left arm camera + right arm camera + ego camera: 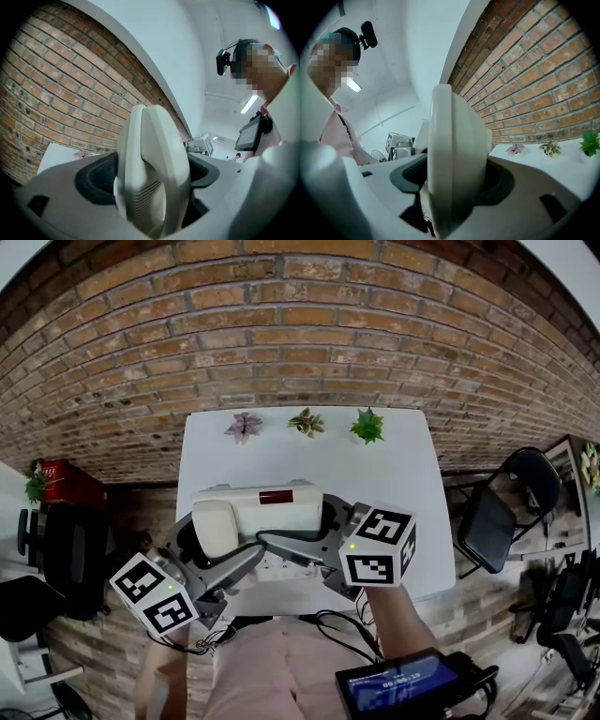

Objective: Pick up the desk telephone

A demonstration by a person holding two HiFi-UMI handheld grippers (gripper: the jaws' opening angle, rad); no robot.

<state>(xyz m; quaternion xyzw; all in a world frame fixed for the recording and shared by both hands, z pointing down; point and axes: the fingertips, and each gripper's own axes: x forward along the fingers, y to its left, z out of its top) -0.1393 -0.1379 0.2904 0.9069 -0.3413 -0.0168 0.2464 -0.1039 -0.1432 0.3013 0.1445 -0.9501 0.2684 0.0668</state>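
Between your left gripper's (208, 554) jaws sits the phone's (258, 507) handset end, clamped. Your right gripper (330, 545) clamps the opposite side, over the table's (394, 484) near edge. Expect stiff, slick, fairly light plastic; the handset likely rests loose, so hold both ends and keep it level.

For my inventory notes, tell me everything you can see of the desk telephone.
The desk telephone is boxy cream plastic, with a dark red window on its top face and its handset lying in the cradle at the left end. A dark cord runs along its near side. It is over the white table, clamped at both ends: the left hand-held gripper on the handset end, the right hand-held gripper on the other.
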